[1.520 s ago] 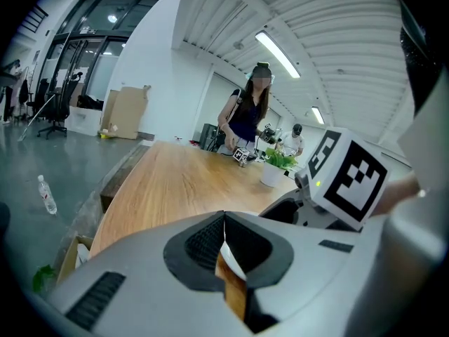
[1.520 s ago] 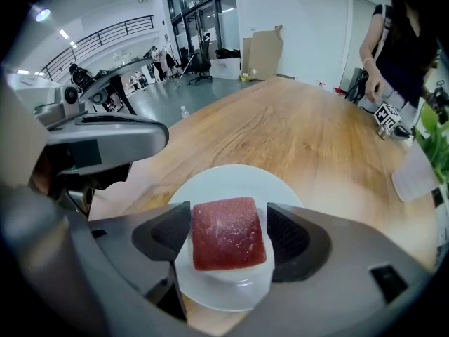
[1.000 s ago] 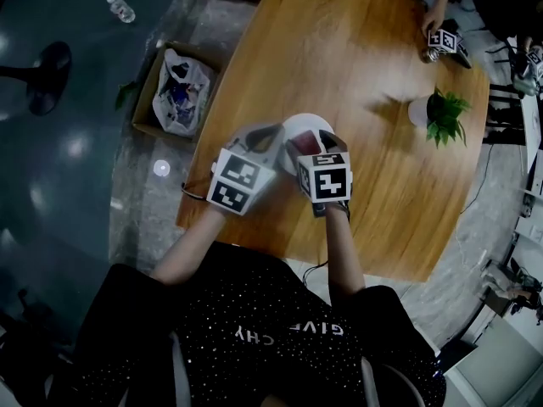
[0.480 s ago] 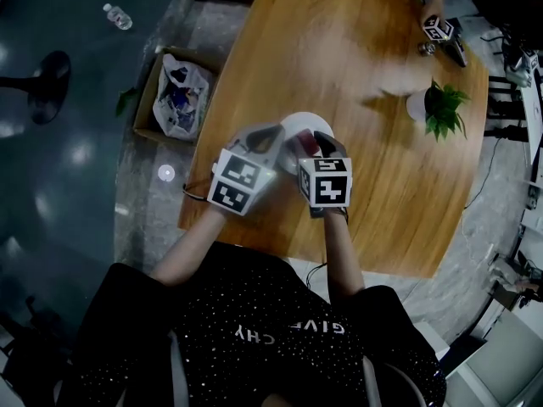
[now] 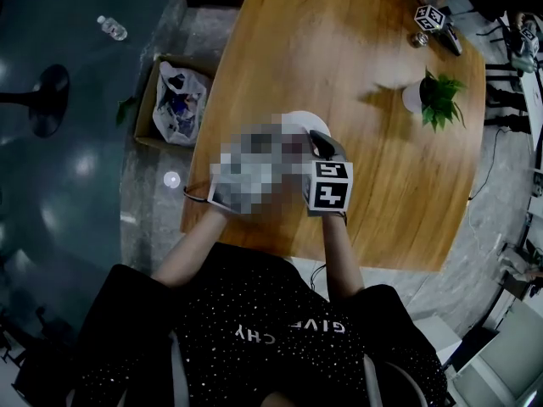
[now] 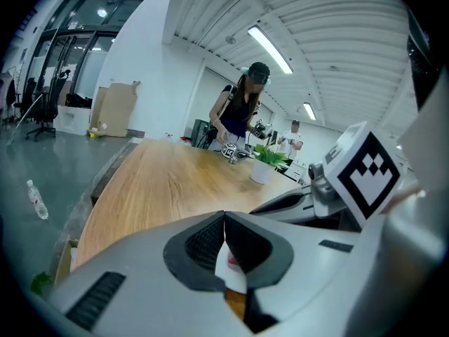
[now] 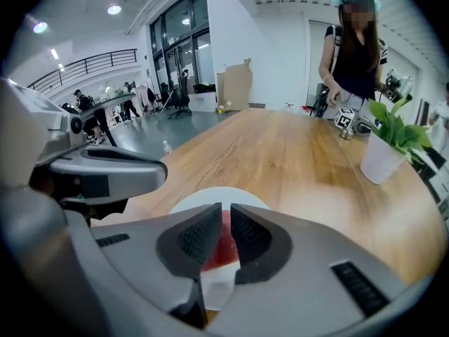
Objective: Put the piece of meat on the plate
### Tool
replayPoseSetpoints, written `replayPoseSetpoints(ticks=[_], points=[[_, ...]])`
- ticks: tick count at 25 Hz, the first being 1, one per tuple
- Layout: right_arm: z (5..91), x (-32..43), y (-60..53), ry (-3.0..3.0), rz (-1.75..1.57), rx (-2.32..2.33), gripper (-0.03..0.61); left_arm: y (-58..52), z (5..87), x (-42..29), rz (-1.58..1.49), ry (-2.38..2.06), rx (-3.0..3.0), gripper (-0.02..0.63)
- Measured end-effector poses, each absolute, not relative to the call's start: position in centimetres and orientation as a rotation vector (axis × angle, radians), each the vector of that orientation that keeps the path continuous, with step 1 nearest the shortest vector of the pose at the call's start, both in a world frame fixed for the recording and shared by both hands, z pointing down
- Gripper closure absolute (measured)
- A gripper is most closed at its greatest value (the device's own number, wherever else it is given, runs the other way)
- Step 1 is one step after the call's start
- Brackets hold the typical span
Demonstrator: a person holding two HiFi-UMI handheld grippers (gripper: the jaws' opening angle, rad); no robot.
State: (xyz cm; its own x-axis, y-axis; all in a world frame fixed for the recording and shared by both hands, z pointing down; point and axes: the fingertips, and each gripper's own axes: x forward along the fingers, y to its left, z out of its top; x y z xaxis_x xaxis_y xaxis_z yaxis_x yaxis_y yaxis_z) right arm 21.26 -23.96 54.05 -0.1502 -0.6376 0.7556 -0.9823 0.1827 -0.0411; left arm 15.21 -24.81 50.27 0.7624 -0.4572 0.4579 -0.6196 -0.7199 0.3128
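A red piece of meat lies over the white plate near the wooden table's front left corner. My right gripper has just been closing, and its pads now pinch the meat with only a narrow gap left. In the head view the right gripper reaches over the plate's near edge. My left gripper is shut with its tips touching and nothing between them. The plate's white rim shows below them. A mosaic patch covers the left gripper in the head view.
A potted plant stands at the table's right side. At the far end another person's hand works a marker-cube gripper. On the floor to the left are a cardboard box holding a bag and a water bottle.
My right gripper's jaws have gone from wide open to nearly closed around the meat. Both hands stay by the plate. A mosaic patch now hides the left gripper in the head view.
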Motion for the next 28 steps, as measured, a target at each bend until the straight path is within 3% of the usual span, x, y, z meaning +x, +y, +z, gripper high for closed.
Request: replayPoseSetpoints(ticks=[12,28], points=[[50.5,22.4,-23.9,-2.019,0.643,1.734,0.566,-24.3,49.5,16.3,0.486,-0.788,2.520,0.604],[46.7,21.5,-21.6,-2.209,0.582,1.805,0.568,-24.1,44.9,16.6,0.320,-0.818,2.611,0.604]])
